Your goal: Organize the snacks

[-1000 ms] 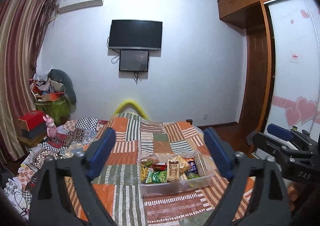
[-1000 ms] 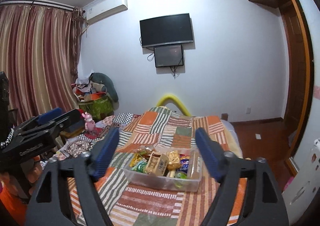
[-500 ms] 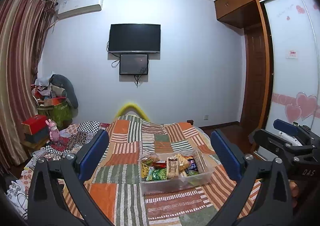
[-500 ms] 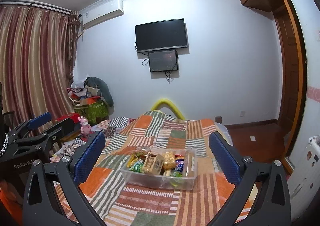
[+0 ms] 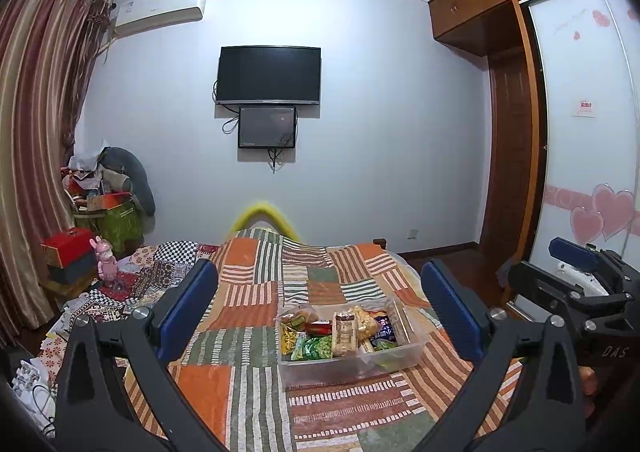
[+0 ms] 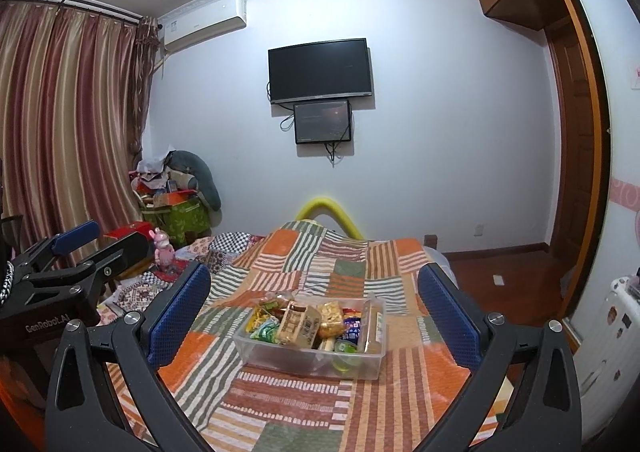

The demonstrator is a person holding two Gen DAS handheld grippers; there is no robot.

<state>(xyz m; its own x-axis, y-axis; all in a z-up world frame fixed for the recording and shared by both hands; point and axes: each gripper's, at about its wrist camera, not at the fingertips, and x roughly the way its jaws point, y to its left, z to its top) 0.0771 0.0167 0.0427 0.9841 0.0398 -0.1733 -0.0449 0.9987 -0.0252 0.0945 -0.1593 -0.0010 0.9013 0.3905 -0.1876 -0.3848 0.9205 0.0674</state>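
One clear plastic snack bin point(image 5: 352, 366) sits on my striped patchwork bedspread point(image 5: 256, 292), packets inside too jumbled to count; my left gripper point(image 5: 320, 308) and right gripper point(image 6: 316, 310), two total, both spread wide, empty, short of bin.

Bed point(image 5: 248, 316) under a patchwork cover point(image 6: 328, 404)
A clear plastic bin point(image 6: 308, 358) packed with snack packets point(image 6: 304, 322) sits directly on the cover, ahead of both tongs and well apart from them.
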